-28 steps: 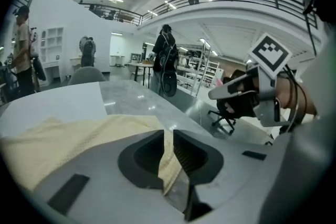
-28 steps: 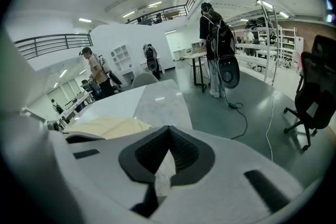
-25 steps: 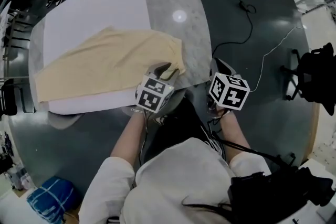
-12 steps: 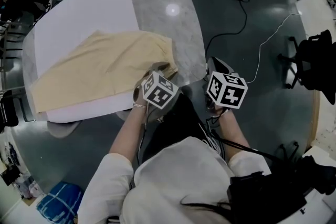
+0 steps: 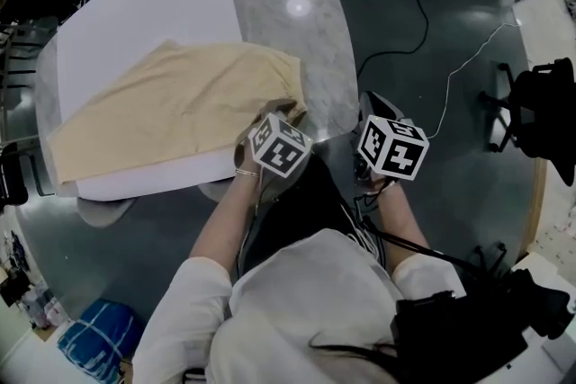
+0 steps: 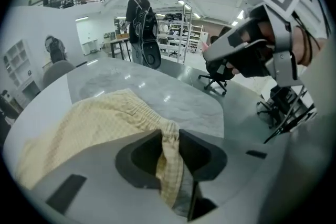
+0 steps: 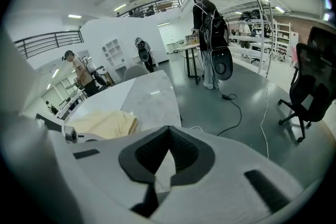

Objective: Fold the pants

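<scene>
One pants point(image 5: 171, 103), two hand-held grippers, left point(image 6: 169, 134) just closed on waistband point(image 6: 147, 110) (right point(image 7: 168, 128) closed, empty)

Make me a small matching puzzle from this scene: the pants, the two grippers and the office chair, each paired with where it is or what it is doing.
Things:
1. pants
2. left gripper
3. right gripper
4. black office chair

Places or states:
A. standing on the floor, away from the table
B. past the table's edge, jaws together, nothing held
C. spread out on the white sheet
D. clamped on a corner of the waistband

Pairs: 1-C, 2-D, 3-B, 4-A.

The left gripper's jaws have just been closing, with the waistband between them.
</scene>
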